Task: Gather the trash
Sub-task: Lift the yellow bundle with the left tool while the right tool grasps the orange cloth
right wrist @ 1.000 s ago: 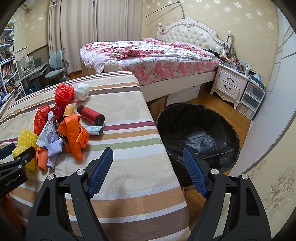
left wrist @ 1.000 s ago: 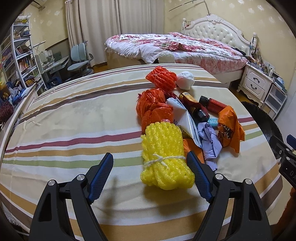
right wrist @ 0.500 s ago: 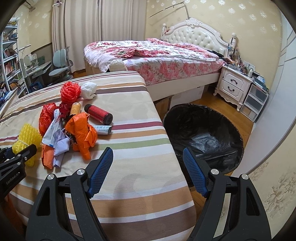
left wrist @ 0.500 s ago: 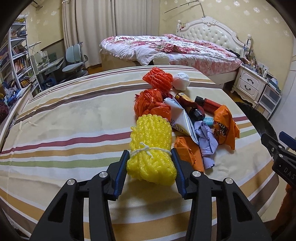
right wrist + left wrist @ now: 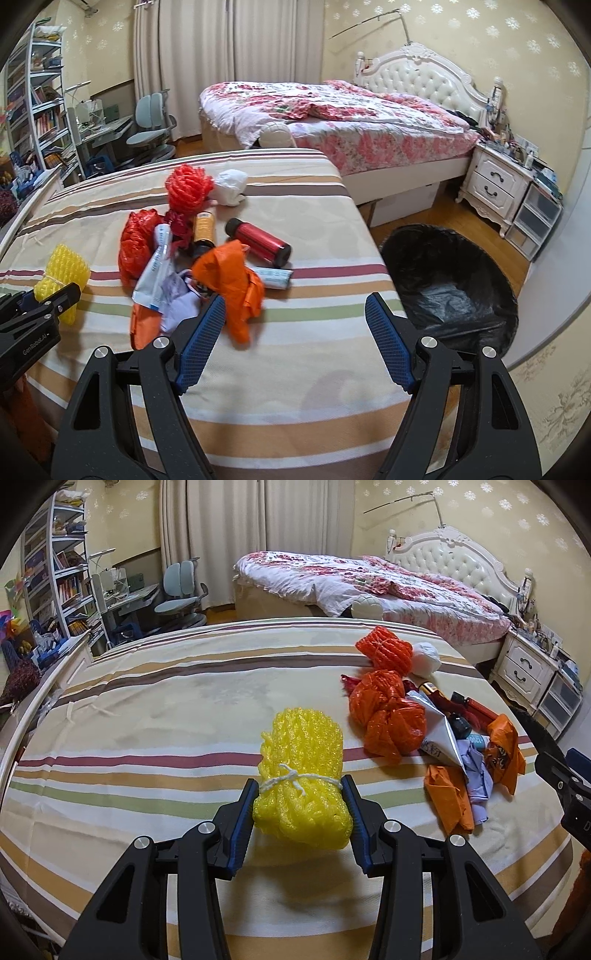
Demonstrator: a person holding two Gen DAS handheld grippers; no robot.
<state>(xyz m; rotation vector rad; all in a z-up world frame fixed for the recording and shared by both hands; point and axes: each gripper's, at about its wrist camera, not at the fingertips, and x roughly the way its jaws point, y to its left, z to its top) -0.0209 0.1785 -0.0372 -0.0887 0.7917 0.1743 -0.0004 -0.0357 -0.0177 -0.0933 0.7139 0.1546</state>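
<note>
Your left gripper (image 5: pixel 300 808) has both blue pads pressed into the near end of the yellow foam net bundle (image 5: pixel 301 771), right by its white string tie, and the foam is pinched between them. That bundle sits apart from the rest of the trash pile (image 5: pixel 207 258) on the striped bedcover (image 5: pixel 147 738), to the pile's left. Your right gripper (image 5: pixel 295 336) is spread wide with nothing between its jaws, hanging over bare cover just in front of the orange plastic bag (image 5: pixel 236 284).

So you're at the carry step for the first piece: grabbed, not yet binned. The black-lined trash bin (image 5: pixel 450 288) stands on the floor past the bed's right edge, well apart from the bundle. Next you'll want to lift the bundle and swing it across over the pile to that bin. Watch the squashy foam; it could slip. Meanwhile the right could close on the orange bag.
</note>
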